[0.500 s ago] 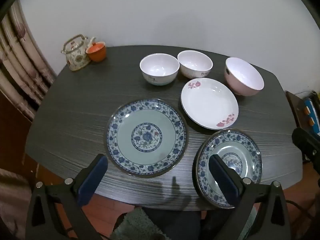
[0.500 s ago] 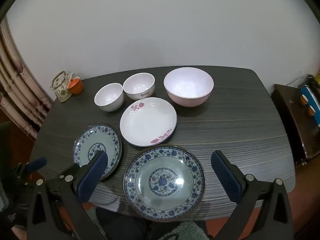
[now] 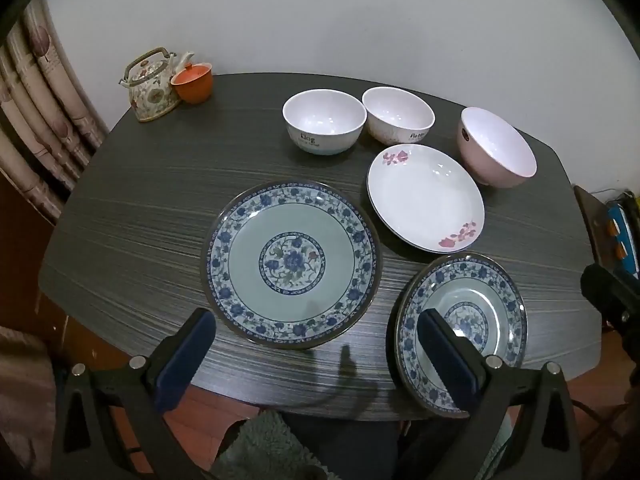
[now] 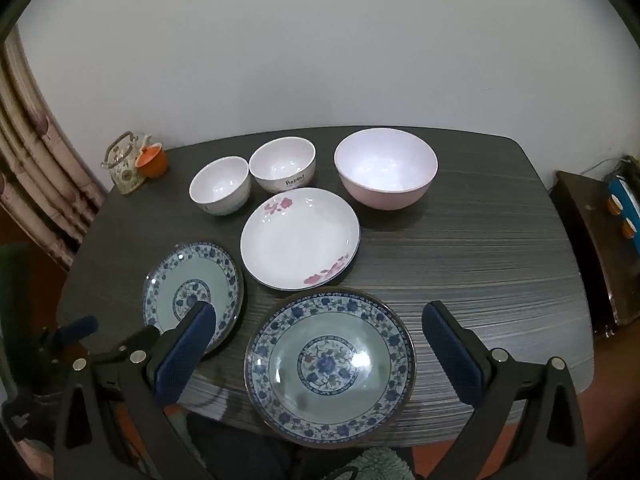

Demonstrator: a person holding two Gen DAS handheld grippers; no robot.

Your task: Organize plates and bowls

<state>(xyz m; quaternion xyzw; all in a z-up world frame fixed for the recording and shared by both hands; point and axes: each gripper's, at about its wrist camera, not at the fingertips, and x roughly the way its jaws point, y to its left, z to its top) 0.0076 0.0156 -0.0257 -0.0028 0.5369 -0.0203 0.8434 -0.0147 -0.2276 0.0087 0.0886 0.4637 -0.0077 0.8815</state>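
Both grippers hover w/ jaws apart, holding nothing: left gripper over the table's near edge, right gripper above a blue-pattern plate at the near edge. Second blue plate sits near mid-table; white flowered plate just behind. Two white bowls & pink bowl line the far side. Teapot + orange cup touching at far left corner.
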